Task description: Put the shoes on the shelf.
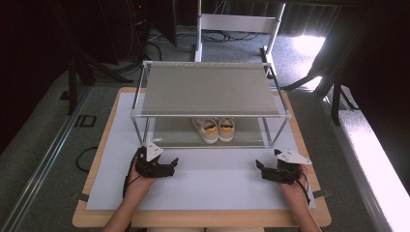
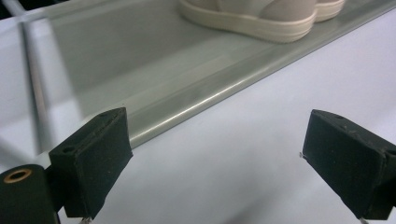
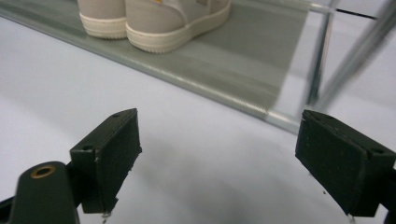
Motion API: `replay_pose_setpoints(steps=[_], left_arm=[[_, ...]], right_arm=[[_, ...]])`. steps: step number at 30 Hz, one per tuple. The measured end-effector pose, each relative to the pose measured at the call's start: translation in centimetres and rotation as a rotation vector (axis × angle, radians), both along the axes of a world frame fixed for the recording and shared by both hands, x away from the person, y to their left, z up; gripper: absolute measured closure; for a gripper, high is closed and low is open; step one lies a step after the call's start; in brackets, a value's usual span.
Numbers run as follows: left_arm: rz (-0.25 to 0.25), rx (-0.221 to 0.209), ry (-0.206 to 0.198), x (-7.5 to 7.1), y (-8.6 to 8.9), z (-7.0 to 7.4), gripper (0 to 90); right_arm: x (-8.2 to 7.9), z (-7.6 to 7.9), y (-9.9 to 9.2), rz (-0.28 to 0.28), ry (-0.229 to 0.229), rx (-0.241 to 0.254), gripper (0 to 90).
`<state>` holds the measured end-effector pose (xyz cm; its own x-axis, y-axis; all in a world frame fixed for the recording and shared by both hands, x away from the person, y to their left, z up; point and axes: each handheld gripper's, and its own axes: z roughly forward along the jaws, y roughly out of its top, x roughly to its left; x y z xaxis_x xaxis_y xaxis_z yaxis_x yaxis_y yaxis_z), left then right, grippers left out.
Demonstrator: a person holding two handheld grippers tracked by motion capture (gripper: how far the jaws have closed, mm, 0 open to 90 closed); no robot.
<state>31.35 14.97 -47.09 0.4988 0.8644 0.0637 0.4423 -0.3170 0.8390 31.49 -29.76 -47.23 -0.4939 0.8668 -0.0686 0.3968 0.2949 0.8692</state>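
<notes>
**Cream sneakers on the lower shelf, both tongs empty**

Cream-and-yellow sneakers, a pair, sit side by side on the lower shelf of a two-tier metal rack, heels toward the near edge, roughly centre, a bit right of middle. Top tier is bare.

Left tongs rest on the white mat on the table, near-left of the rack, jaws spread wide with nothing between them. Right tongs mirror that at near-right, also released and empty. Both are well apart from the shoes, pointed inward toward them.

Left gripper view: the sole edge of one shoe is up at far right, with the shelf's front lip between tongs and shoe. Right gripper view: both heels at far left, rack post to the right.

Handling, my read:
- Light; one tong per shoe should do.
- Upper looks soft and padded, so it will cave under the pads. Rubber sole is stiff, probably grippy.
- Best hold: pinch the heel collar, or clamp across the heel counter just above the sole. Heels face us, so access is direct.
- Shoes look touching or nearly so; the inner jaw has little room between them. Take an outer shoe wall first or nudge one aside.
- Low clearance under the top tier and the front lip: come in flat, pull straight out toward near.
</notes>
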Motion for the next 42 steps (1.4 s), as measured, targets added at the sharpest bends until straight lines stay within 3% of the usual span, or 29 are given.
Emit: replay_pose_setpoints(steps=[15, 26, 38, 42], left_arm=[[0.137, -0.021, -0.016, -2.0, 5.8, -0.2, 7.5], [0.241, -0.041, -0.067, -3.0, 8.8, -0.3, 7.5], [0.290, -0.110, -0.093, -3.6, 10.1, -0.9, 7.5], [0.291, -0.106, -0.090, -3.7, 10.1, -1.2, 7.5]], right_arm=[[-1.9, 0.0, -4.7, -0.103, -0.009, 0.040, 13.6], [-1.9, -0.3, -6.9, -0.189, -0.034, 0.061, 13.6], [-2.1, -0.5, -7.0, -0.202, -0.059, 0.052, 13.6], [-2.1, -0.5, -6.9, -0.202, -0.057, 0.049, 13.7]])
